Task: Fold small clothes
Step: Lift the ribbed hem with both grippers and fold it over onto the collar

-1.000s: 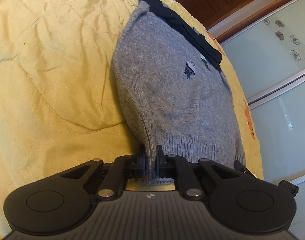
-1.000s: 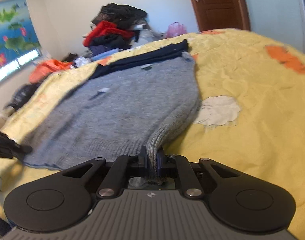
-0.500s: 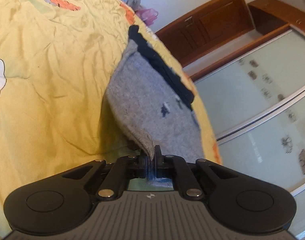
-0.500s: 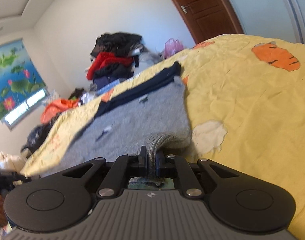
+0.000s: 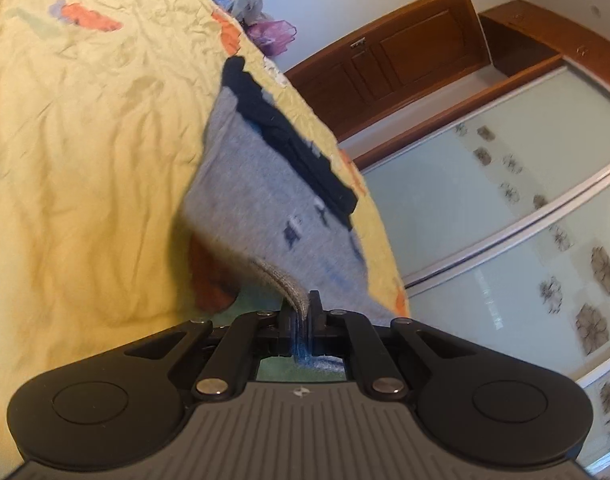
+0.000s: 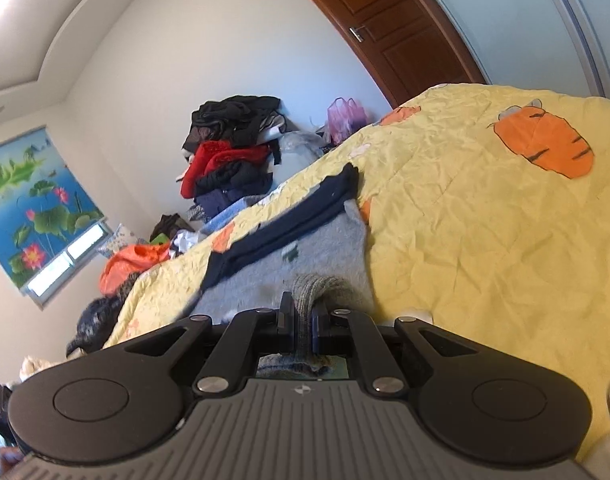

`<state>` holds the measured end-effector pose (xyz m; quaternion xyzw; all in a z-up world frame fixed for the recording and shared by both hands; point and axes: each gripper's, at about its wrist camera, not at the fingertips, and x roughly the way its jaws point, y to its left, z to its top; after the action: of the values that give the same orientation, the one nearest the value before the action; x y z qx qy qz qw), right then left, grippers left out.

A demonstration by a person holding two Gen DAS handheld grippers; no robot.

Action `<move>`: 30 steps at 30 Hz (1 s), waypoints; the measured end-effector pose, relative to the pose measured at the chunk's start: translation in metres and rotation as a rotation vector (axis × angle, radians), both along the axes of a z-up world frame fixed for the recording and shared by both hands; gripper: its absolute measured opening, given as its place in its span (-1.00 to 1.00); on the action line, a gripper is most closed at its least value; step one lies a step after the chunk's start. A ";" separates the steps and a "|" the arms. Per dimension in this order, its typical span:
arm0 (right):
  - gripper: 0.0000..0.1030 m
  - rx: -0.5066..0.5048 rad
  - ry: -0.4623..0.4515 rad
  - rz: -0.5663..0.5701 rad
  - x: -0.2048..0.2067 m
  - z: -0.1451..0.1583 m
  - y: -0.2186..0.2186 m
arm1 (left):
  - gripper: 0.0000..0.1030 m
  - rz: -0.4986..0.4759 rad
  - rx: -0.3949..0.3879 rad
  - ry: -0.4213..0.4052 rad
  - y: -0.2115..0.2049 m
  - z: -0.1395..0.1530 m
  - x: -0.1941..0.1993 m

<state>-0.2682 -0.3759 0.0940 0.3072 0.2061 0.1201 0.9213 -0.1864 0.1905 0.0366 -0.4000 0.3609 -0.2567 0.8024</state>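
In the left wrist view the left gripper [image 5: 301,312] had its fingers clamped on the ribbed hem of a small grey knitted sweater [image 5: 261,200], a thin fold of knit standing up between them. From there the sweater rose off the bed and stretched away as a taut, slanting sheet, its near part lifted clear of the yellow quilted bedspread with orange carrot patches [image 5: 85,140], which lay in shadow below it. A dark navy band [image 5: 289,140], possibly the collar or a second garment, the blur made it hard to tell, ran along the sweater's far edge, near the bedspread's rim. Beyond the bed stood frosted sliding wardrobe doors with flower prints [image 5: 505,200] and a brown wooden door [image 5: 405,56].

In the right wrist view the right gripper [image 6: 303,320] likewise had its fingers closed tight on a thicker bunched roll of the same hem. The sweater [image 6: 317,248] ran away from it across the bedspread [image 6: 485,240], the navy band [image 6: 289,220] lying along its far end. Past the bed a heap of black, red and dark clothes [image 6: 229,152] was piled against the white wall, with orange clothing [image 6: 133,260] lower down and a lotus-print window blind [image 6: 33,208] further off.
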 end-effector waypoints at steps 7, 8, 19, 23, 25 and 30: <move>-0.73 0.008 -0.076 0.024 0.078 0.056 -0.008 | -0.91 -0.008 -0.040 -0.081 -0.006 0.044 0.086; -0.73 0.013 -0.072 0.027 0.093 0.060 -0.010 | -0.91 -0.009 -0.040 -0.086 -0.008 0.046 0.101; -0.73 -0.012 0.069 0.048 0.294 0.058 -0.012 | -0.91 0.048 -0.016 -0.086 -0.026 0.034 0.287; -0.73 -0.025 0.127 0.053 0.358 0.047 -0.008 | -0.91 0.092 -0.009 -0.078 -0.022 0.025 0.339; -0.73 -0.021 0.154 0.056 0.387 0.042 -0.006 | -0.91 0.109 0.000 -0.076 -0.019 0.021 0.362; -0.73 -0.097 0.236 0.055 0.450 0.019 0.006 | -0.91 0.135 0.064 -0.006 -0.020 0.002 0.420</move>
<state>0.1815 -0.3703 0.1131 0.2684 0.3269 0.0982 0.9008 0.2339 0.1702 0.0388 -0.3966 0.3386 -0.1916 0.8315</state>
